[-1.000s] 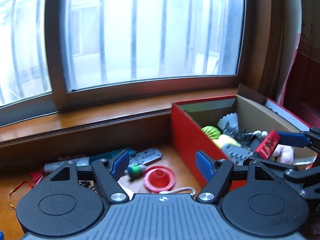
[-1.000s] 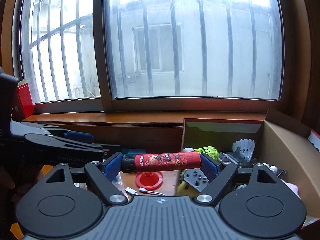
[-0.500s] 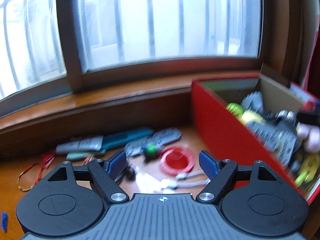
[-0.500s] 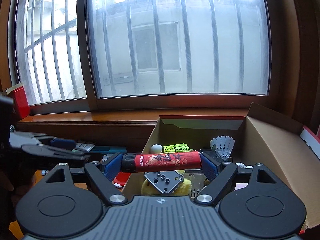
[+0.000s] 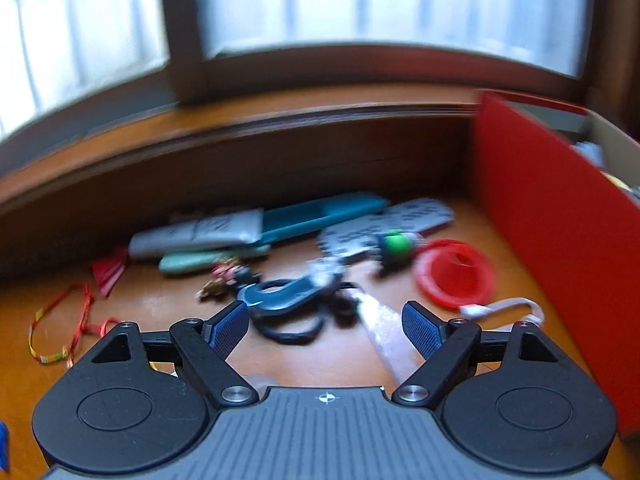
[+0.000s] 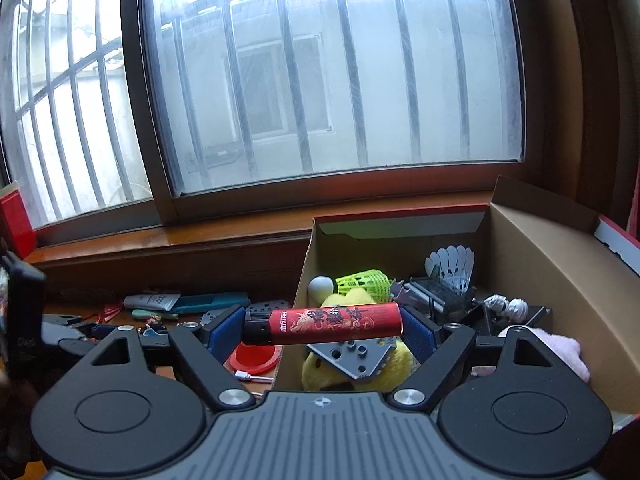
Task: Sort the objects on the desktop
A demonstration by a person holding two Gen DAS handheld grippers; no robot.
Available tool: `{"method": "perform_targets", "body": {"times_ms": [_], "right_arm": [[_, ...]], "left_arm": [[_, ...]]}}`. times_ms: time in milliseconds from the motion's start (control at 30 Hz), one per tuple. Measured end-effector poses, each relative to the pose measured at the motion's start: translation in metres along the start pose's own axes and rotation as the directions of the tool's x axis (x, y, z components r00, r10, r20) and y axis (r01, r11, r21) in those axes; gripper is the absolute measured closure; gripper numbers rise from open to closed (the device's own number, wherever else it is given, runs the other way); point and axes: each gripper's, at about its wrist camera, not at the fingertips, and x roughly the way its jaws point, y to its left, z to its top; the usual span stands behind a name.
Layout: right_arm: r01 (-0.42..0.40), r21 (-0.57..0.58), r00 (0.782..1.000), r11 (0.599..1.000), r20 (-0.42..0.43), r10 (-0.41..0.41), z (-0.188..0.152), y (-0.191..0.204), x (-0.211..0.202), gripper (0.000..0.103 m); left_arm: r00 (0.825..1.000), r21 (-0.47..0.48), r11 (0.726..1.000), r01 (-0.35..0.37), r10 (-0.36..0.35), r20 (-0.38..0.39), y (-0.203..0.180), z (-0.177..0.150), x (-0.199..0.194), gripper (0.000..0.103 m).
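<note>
Right gripper: the right gripper (image 6: pixel 324 326) pinched a red tube (image 6: pixel 334 323) end to end, one pad on its black cap and the other on its flat far end.
Tube's long axis: it lay crosswise between the pads, level, running side to side across the view.
Tube and box: the tube hung above the near left wall of the open cardboard box (image 6: pixel 540 264); most of its length was over the inside, above a yellow plush toy (image 6: pixel 352 372) and a grey perforated plate (image 6: pixel 356 358), while the capped end reached out over the wall toward the worktop.
Judgement: a short carry further over the box looked needed before letting go, so that the capped end would clear the wall.
Left gripper: the left gripper (image 5: pixel 326 322) stood spread and empty; its jaws had just been widening, with nothing pressed between the pads.
What lay ahead of it: a blue carabiner (image 5: pixel 280 296) on a dark cord loop sat just beyond the tips, nearer the left pad, its long axis running across the gripper's line.
Nearer hand: the left one, plainly, for the clutter on the worktop (image 5: pixel 168 312); a red lid (image 5: pixel 454 276) lay off to the right, close to the box's red wall.
Blur: the left view was smeared, so smaller items stayed uncertain.
</note>
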Motion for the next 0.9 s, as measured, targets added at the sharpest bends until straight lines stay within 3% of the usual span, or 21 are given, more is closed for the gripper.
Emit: {"method": "perform_targets", "body": {"times_ms": [167, 433, 500, 600, 733, 900], "right_arm": [[0.076, 0.011, 0.997, 0.997, -0.013, -0.076, -0.005, 0.011, -0.002, 0.019], [0.151, 0.019, 0.987, 0.988, -0.05, -0.15, -0.007, 0.018, 0.006, 0.019], [0.15, 0.01, 0.987, 0.989, -0.06, -0.149, -0.007, 0.02, 0.009, 0.019], [0.147, -0.003, 0.987, 0.989, -0.07, -0.147, -0.006, 0.023, 0.014, 0.019], [0.139, -0.008, 0.987, 0.99, -0.08, -0.139, -0.006, 0.024, 0.019, 0.019], [0.128, -0.008, 0.988, 0.992, -0.081, -0.128, -0.006, 0.023, 0.021, 0.019]], "left_arm": [[1.0, -0.087, 0.996, -0.015, 0.014, -0.012, 0.011, 0.004, 0.027, 0.017], [0.999, -0.08, 0.996, -0.044, 0.046, 0.024, 0.006, 0.003, 0.043, 0.015], [0.998, -0.082, 0.995, -0.053, 0.057, 0.037, 0.007, 0.002, 0.043, 0.02], [0.998, -0.096, 0.994, -0.044, 0.049, 0.048, 0.01, 0.003, 0.04, 0.038], [0.998, -0.125, 0.992, -0.021, 0.029, 0.058, 0.016, 0.004, 0.032, 0.041], [0.996, -0.096, 0.995, -0.013, 0.021, 0.088, 0.013, 0.005, 0.022, 0.042]]}}
